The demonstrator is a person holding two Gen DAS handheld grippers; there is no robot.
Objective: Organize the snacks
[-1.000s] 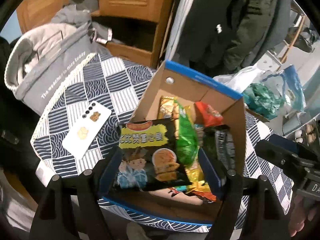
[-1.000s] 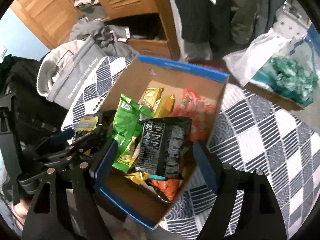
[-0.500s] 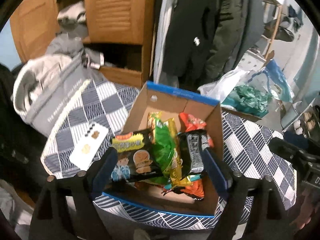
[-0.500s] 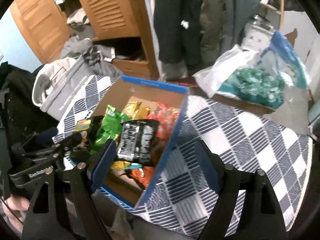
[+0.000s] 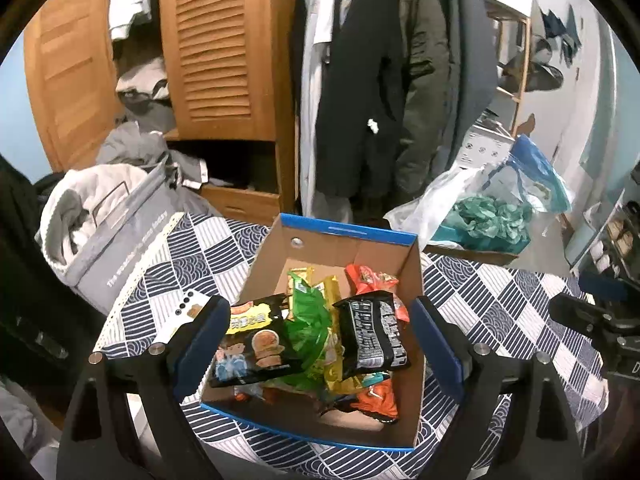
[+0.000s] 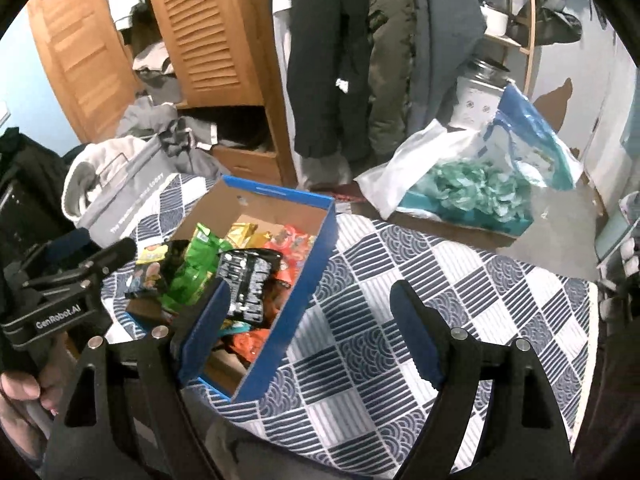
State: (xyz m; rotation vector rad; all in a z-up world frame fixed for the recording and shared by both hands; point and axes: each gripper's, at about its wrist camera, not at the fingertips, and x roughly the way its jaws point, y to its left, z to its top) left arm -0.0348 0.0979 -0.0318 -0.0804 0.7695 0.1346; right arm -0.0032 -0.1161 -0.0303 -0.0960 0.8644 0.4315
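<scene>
While the snacks are sitting heaped in the cardboard box (image 5: 344, 248), nothing is lying loose on the checked cloth (image 6: 440, 280) except a white phone (image 5: 182, 312) at the far left. Going rightward, the left gripper (image 5: 316, 344) is hanging over the near edge of the box, its jaws spread wide and holding nothing. Inside, a black cartoon packet (image 5: 256, 344), a green bag (image 5: 310, 320), a black packet (image 5: 374, 332) and orange wrappers (image 5: 376, 398) are overlapping. Further right, the right gripper (image 6: 310, 332) is hovering with jaws apart and empty, over the box's right wall. The gathering is looking essentially finished; perhaps only straightening is remaining.
</scene>
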